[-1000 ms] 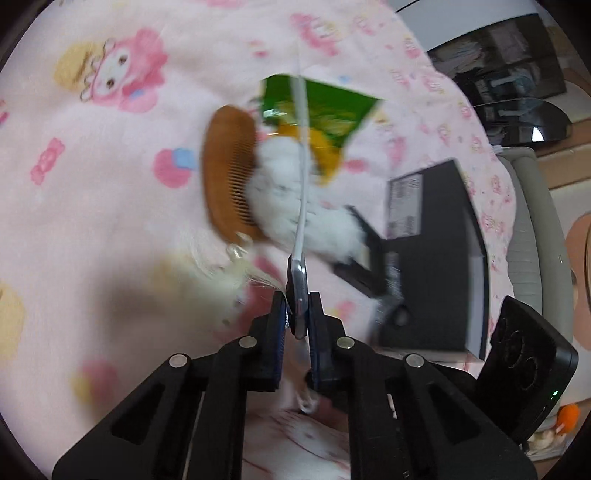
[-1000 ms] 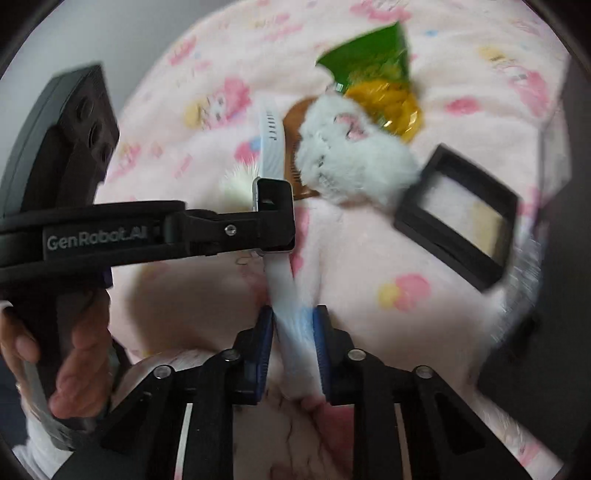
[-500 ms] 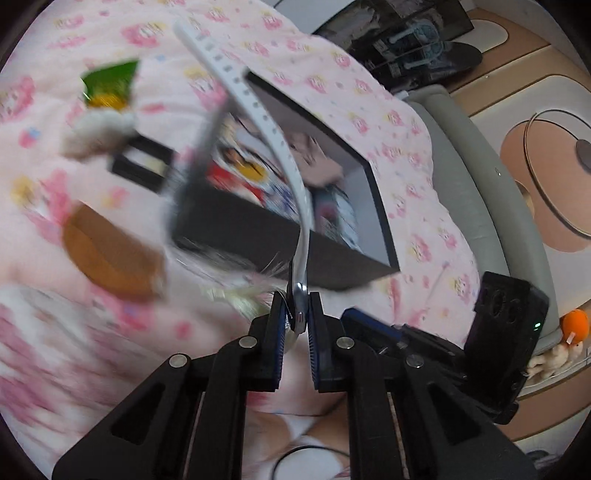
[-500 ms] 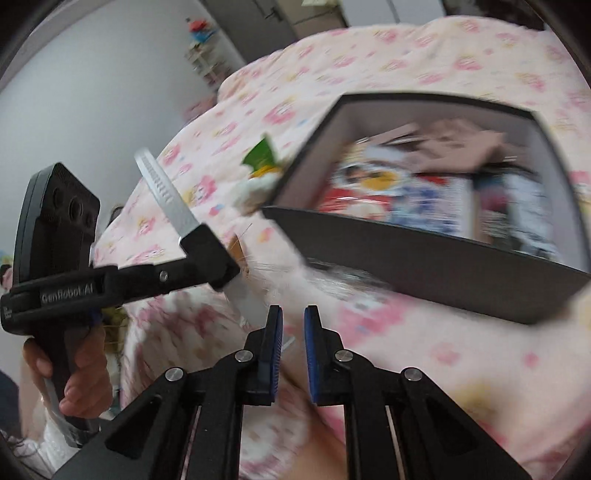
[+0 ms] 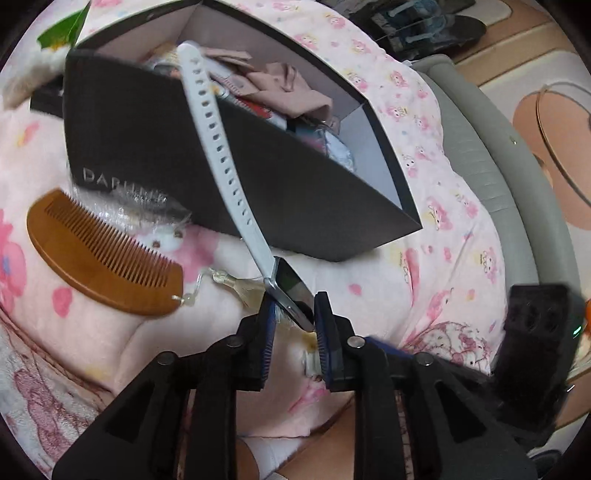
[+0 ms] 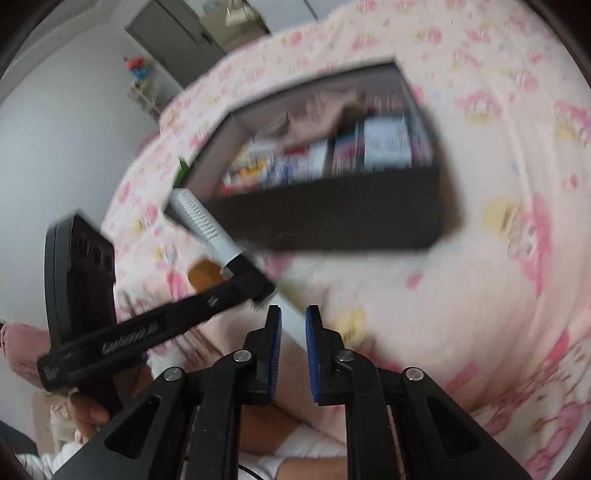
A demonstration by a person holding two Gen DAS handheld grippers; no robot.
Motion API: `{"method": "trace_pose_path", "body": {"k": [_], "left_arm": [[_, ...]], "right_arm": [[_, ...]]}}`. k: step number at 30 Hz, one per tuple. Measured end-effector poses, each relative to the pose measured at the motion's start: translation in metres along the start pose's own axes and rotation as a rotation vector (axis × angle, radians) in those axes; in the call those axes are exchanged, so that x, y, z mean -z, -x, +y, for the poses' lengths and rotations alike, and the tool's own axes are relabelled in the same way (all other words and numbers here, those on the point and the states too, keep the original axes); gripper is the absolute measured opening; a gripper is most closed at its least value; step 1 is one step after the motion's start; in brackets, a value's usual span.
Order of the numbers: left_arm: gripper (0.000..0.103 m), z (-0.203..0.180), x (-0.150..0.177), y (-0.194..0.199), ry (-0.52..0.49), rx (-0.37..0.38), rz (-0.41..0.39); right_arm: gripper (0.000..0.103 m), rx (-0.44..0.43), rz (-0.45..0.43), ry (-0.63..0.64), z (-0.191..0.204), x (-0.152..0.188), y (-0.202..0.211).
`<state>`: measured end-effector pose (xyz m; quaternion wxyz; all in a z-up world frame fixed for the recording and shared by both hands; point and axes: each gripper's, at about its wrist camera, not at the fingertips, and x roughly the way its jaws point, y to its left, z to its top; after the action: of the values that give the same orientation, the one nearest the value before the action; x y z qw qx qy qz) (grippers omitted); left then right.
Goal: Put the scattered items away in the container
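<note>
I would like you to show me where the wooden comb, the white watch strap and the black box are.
wooden comb (image 5: 99, 254): left wrist view, on its brown spine.
white watch strap (image 5: 218, 140): left wrist view, on the perforated middle.
black box (image 5: 155, 147): left wrist view, on its near outer wall.

Pink cartoon-print blanket (image 5: 436, 206), grey cushioned edge (image 5: 491, 173) — dark cabinet (image 6: 177, 33)

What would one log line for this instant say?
left tongs: opening, white watch between | right tongs: opening, its strap between | black box: part filled | wooden comb: on blanket
</note>
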<state>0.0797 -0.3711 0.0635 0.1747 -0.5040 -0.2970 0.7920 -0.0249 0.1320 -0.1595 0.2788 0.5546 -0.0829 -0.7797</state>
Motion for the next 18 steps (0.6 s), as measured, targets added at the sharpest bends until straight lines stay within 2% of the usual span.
{"method": "trace_pose_path", "body": {"k": [3,6,11,12,13,14,16,18], "left_arm": [[0.025,0.005,-0.002,0.008,-0.028,-0.05,-0.028],[0.033,0.021,-0.004,0.015,-0.006,-0.044,-0.037],[0.033,0.051,-0.006,0.004,0.075,-0.056,-0.009],[0.033,0.049,-0.006,0.004,0.061,-0.05,-0.012],[0.033,0.047,-0.007,0.004,0.048,-0.048,-0.017],[0.034,0.046,-0.007,0.004,0.038,-0.05,-0.02],[0.034,0.048,-0.007,-0.001,0.044,-0.058,-0.003],[0.034,0.05,-0.008,-0.004,0.051,-0.057,0.007]], "right_arm": [[0.036,0.056,0.051,-0.007,-0.001,0.001,-0.021],[0.042,0.061,0.075,0.001,0.0,-0.005,-0.037],[0.042,0.036,0.11,0.018,0.0,-0.011,-0.07],[0.036,0.036,0.103,0.012,-0.001,-0.011,-0.072],[0.023,0.045,0.089,0.013,-0.001,-0.011,-0.07],[0.019,0.055,0.076,0.014,-0.001,-0.012,-0.067],[0.013,0.069,0.055,0.001,-0.003,-0.011,-0.062],[0.013,0.144,0.018,0.003,-0.005,-0.012,-0.054]]}}
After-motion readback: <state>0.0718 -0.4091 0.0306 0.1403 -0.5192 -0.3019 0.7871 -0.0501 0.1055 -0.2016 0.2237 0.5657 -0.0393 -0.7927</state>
